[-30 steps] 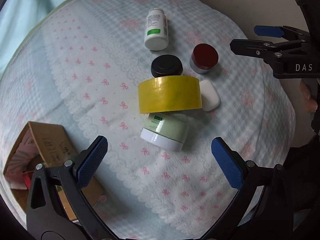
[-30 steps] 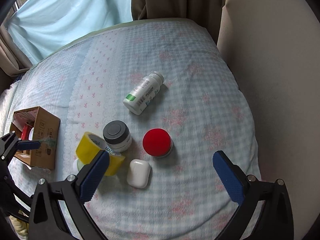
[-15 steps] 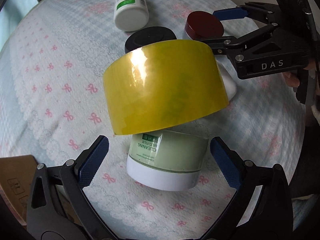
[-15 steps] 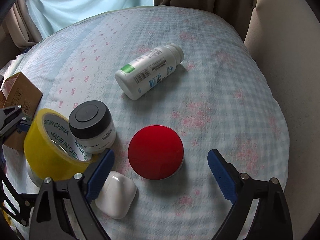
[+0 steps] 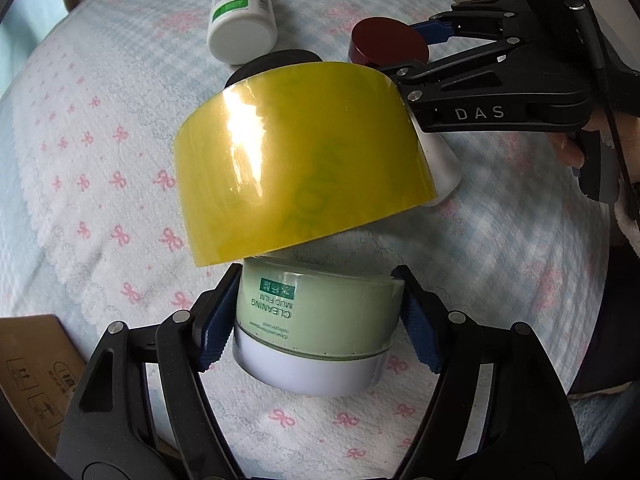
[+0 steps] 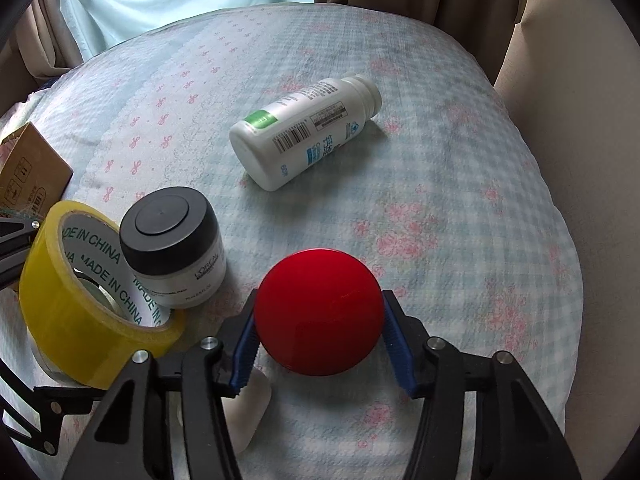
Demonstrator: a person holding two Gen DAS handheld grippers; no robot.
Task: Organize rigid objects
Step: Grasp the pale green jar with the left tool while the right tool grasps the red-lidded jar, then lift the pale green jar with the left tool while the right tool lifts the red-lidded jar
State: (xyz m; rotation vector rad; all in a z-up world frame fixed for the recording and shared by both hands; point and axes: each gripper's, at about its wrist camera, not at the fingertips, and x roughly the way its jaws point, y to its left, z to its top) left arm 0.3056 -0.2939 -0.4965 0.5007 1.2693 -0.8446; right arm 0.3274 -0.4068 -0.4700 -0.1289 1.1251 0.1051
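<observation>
Green glass fills your left gripper [image 5: 320, 316]: the pale green cream jar with the white lid [image 5: 316, 328] lies on its side on the quilted bed cover [image 5: 100, 160], and the closing blue fingers [image 5: 218, 326] press its flanks. A yellow roll of packing tape [image 5: 296, 160] leans over the jar. Your right gripper [image 6: 320, 344] is closing on the red-lidded round jar [image 6: 318, 312], both fingers against the lid. Close by stand a black-lidded white jar [image 6: 172, 248] and a toppled white plastic bottle [image 6: 304, 132].
</observation>
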